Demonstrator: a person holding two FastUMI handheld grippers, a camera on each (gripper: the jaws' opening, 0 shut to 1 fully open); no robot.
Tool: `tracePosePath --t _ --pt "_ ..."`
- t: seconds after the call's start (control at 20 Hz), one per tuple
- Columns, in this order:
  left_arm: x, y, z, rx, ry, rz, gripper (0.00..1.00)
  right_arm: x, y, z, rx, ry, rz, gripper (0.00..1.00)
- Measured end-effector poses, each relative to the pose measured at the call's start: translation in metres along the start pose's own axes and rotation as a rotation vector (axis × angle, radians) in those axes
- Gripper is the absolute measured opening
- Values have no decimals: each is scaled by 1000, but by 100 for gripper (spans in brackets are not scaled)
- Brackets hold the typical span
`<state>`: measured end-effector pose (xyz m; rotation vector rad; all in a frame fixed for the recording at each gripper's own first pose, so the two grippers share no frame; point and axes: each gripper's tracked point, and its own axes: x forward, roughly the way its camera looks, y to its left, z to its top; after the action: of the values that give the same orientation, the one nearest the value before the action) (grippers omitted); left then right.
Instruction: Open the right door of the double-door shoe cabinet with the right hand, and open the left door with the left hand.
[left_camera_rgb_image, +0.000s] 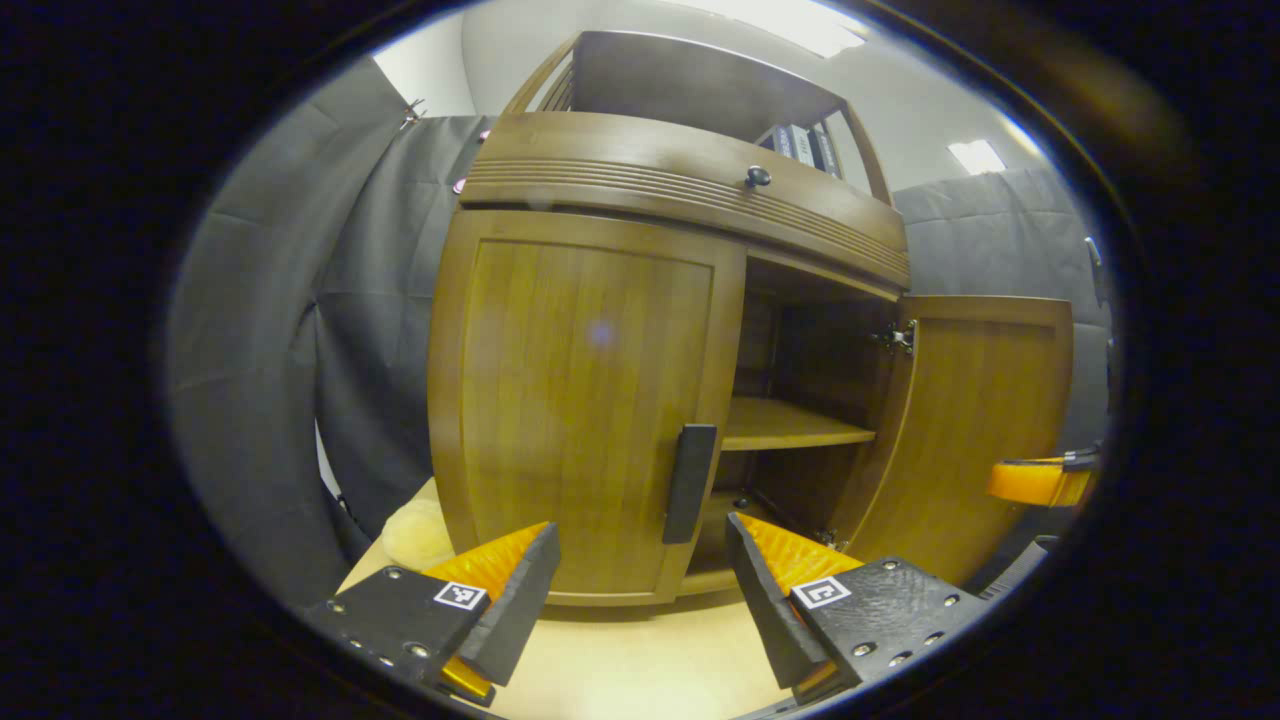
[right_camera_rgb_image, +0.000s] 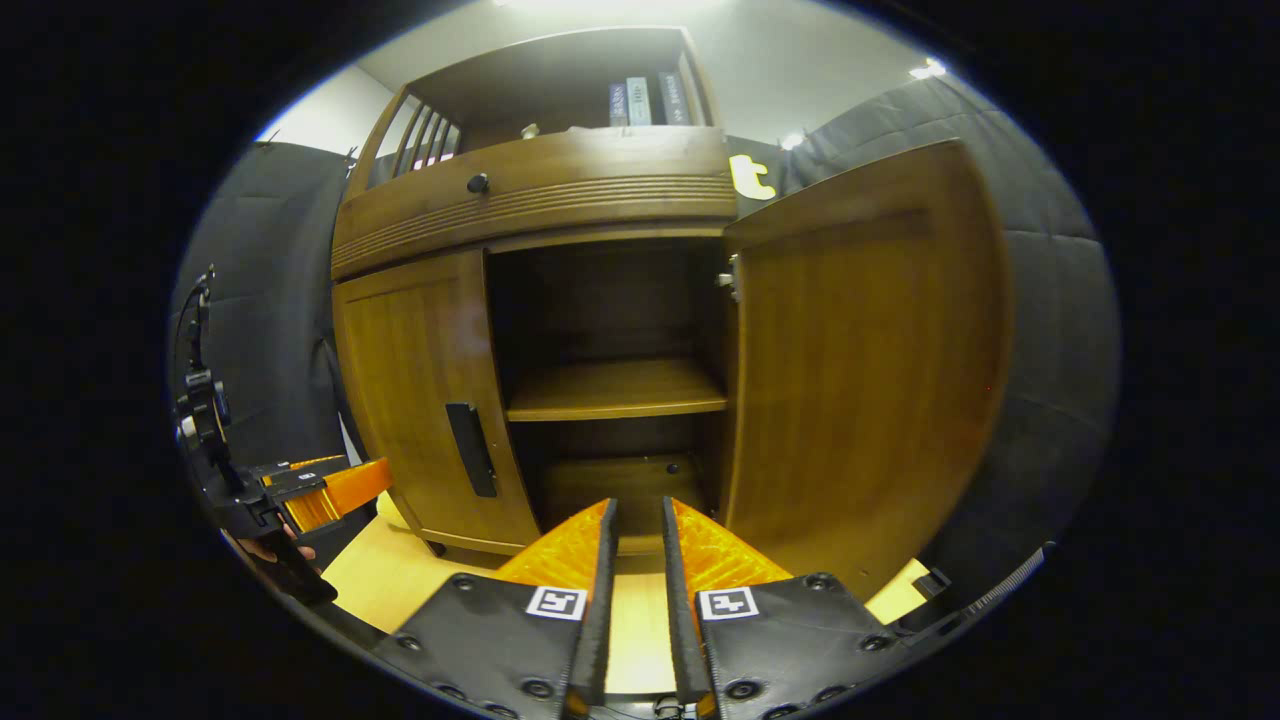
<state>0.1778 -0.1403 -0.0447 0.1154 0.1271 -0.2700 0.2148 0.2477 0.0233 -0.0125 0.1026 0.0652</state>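
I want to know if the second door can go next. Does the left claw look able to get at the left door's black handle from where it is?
Probably yes. The left claw is open, pointed at the handle on the closed left door, with nothing between them.

Books (right_camera_rgb_image: 640, 100) stand upright above a round knob (right_camera_rgb_image: 478, 183).

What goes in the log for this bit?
right door: open | left door: closed | left gripper: open, near handle | right gripper: nearly shut, empty
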Motion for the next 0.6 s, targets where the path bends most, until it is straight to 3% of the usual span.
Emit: tracePosePath --t 0.05,0.2,0.3,0.4,0.5,0.55,0.6 --pt "7 -1 4 13 -5 8 94 14 6 3 -2 -13 23 31" --pt "28 -7 13 51 -15 34 94 45 15 -6 29 26 77 70" --pt "44 -15 14 64 -16 33 94 70 6 -11 42 62 45 96" --pt "62 -20 10 81 -6 41 95 88 5 -13 51 77 40 91" --pt "75 -25 4 66 16 36 94 101 8 -13 49 73 58 98" --pt "82 -25 1 57 23 35 95 106 8 -11 38 68 63 93" --pt "89 -27 -3 52 29 37 95 109 10 -11 28 65 73 98"
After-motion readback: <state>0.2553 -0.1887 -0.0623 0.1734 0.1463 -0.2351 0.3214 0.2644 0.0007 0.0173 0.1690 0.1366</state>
